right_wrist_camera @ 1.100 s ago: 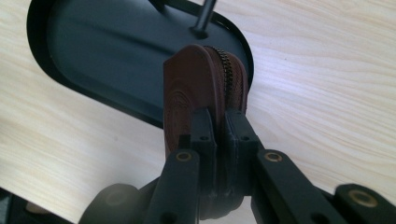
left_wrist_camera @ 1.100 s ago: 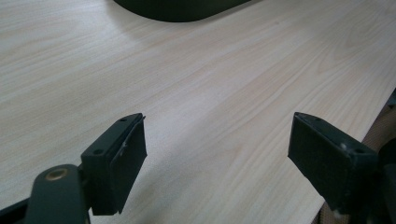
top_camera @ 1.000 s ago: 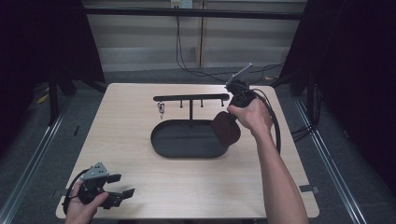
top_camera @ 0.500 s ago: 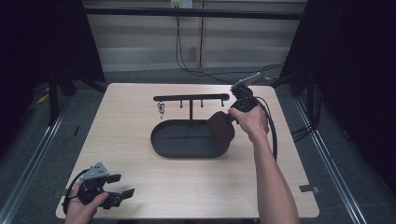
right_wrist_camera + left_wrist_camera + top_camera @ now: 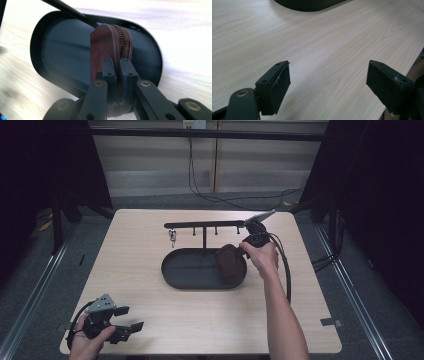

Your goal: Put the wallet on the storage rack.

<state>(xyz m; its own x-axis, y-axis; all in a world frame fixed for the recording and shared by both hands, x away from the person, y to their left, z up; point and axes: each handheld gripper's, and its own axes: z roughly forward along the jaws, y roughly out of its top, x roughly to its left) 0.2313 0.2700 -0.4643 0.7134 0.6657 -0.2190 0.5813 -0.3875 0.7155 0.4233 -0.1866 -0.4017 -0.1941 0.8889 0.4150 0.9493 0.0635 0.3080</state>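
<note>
Pouch (image 5: 228, 261) has dropped lower over tray (image 5: 190, 275).

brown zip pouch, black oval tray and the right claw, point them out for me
brown zip pouch (image 5: 103, 50), right gripper view, on its leather side face
black oval tray (image 5: 192, 268), high view, on its bare floor left of the pouch
right claw (image 5: 118, 68), right gripper view, midway between its fingertips, shut on the pouch

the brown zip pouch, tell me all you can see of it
The small dark brown leather-looking zip pouch is rounded and flat, with a brassy zipper running along its edge and a faint round stamp on one face. It stands on edge, clamped between the jaws of the right tongs, over the right end of the black oval metal tray. Whether it touches the tray cannot be told.
</note>
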